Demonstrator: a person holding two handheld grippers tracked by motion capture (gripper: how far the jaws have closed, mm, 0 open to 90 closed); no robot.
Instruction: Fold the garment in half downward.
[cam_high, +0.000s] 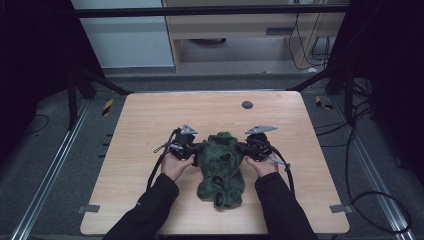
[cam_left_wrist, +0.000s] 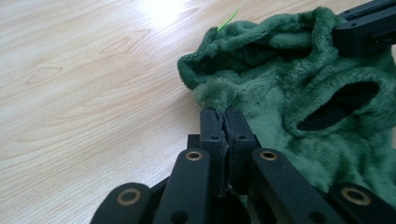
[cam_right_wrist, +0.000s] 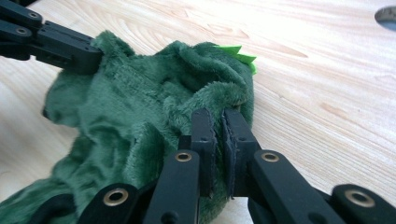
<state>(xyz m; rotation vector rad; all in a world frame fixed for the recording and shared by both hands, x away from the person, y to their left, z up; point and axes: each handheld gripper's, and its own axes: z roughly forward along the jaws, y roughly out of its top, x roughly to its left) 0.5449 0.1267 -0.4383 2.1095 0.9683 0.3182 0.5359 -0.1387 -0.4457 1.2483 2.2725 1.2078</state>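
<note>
A dark green plush garment (cam_high: 221, 167) lies in the middle of the wooden table (cam_high: 150, 120), its hood end away from the person. My left gripper (cam_high: 198, 150) is shut on the garment's left edge; in the left gripper view the jaws pinch a fold of the green plush (cam_left_wrist: 219, 93). My right gripper (cam_high: 241, 147) is shut on the opposite edge, its jaws clamping the fleece (cam_right_wrist: 224, 95) near bright green felt spikes (cam_right_wrist: 238, 53). The right gripper's jaws (cam_left_wrist: 364, 23) show at the top right of the left gripper view, and the left gripper's jaws (cam_right_wrist: 60, 44) at the top left of the right gripper view.
A small round dark disc (cam_high: 247, 105) sits in the tabletop toward the far edge. Metal frame rails (cam_high: 60, 165) and cables (cam_high: 365, 195) run along the floor on both sides. A light wooden cabinet (cam_high: 240, 30) stands beyond the table.
</note>
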